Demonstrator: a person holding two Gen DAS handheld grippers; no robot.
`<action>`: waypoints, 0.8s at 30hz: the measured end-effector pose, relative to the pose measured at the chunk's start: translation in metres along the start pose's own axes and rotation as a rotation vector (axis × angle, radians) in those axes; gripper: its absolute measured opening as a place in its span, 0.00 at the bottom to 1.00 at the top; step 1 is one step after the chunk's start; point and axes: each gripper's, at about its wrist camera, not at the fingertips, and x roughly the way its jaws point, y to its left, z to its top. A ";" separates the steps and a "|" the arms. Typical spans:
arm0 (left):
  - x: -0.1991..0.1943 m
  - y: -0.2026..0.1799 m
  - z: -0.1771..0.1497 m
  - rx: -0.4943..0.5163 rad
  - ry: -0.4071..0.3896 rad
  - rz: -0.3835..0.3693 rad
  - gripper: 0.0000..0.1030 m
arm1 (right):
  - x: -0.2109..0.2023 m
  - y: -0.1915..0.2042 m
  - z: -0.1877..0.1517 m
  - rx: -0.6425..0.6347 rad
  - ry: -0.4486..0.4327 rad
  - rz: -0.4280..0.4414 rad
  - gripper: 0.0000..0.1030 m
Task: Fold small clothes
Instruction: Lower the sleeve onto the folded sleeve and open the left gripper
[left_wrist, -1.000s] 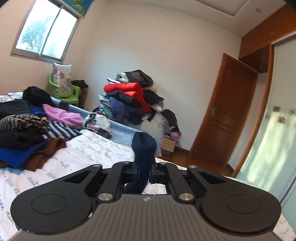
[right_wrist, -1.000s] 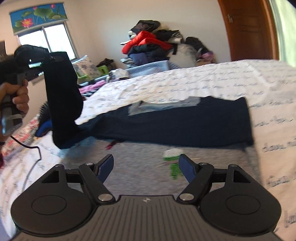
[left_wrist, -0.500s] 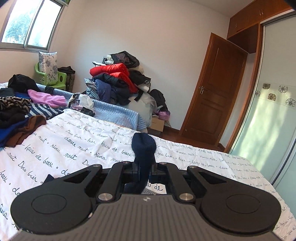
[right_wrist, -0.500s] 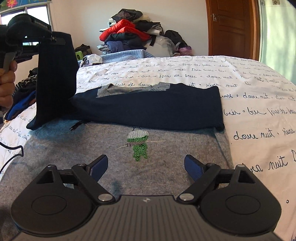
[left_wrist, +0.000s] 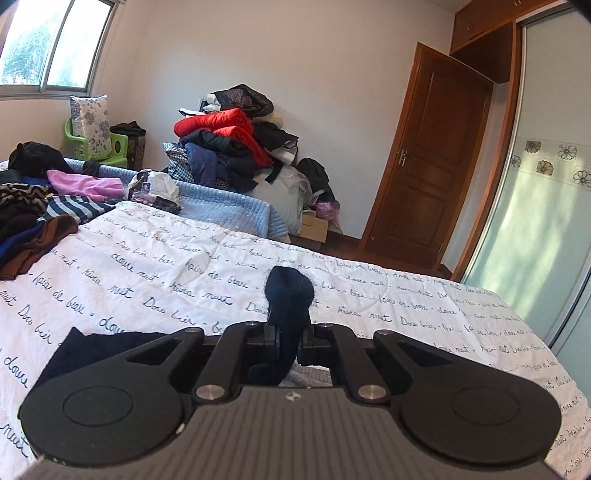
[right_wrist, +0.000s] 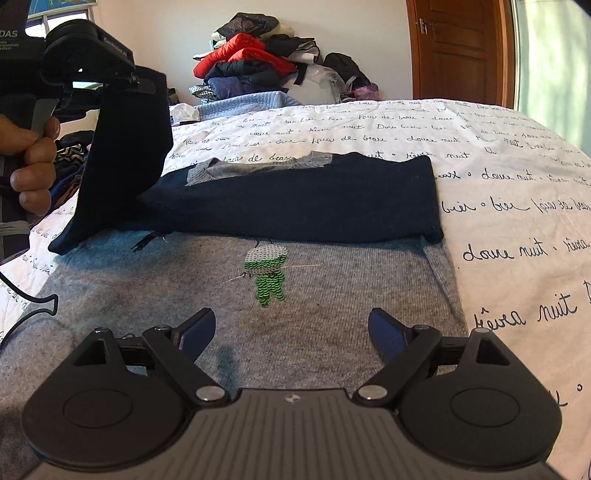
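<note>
A grey sweater (right_wrist: 332, 325) with a green sequin figure (right_wrist: 269, 275) lies flat on the bed. One navy sleeve (right_wrist: 295, 203) is folded across its chest. The other navy sleeve (right_wrist: 125, 155) hangs lifted at the left, its cuff (left_wrist: 290, 291) pinched in my left gripper (left_wrist: 290, 338), which is shut on it. In the right wrist view a hand (right_wrist: 31, 162) holds that left gripper (right_wrist: 142, 84) up over the sweater's left edge. My right gripper (right_wrist: 291, 325) hovers low over the sweater's grey body, open wide with nothing between its fingers.
The white bedspread with black script (right_wrist: 498, 177) stretches to the right. Loose clothes (left_wrist: 33, 221) crowd the bed's far left. A tall clothes pile (left_wrist: 229, 147) stands by the far wall, with a wooden door (left_wrist: 424, 166) and a sliding wardrobe (left_wrist: 546, 206) further right. A black cable (right_wrist: 33, 310) trails at the left.
My left gripper has come down toward the bed with the navy sleeve and moved over the sweater. My right gripper's jaws have spread wider and it has tipped down slightly.
</note>
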 end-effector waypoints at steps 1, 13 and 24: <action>0.001 -0.002 -0.001 0.003 0.001 -0.006 0.07 | 0.000 -0.001 -0.001 0.002 0.001 0.000 0.88; 0.010 -0.058 -0.011 0.024 0.019 -0.099 0.07 | -0.001 -0.004 -0.008 0.005 0.007 0.009 0.88; 0.034 -0.087 -0.045 0.059 0.114 -0.129 0.07 | -0.004 -0.009 -0.011 0.017 0.002 0.018 0.89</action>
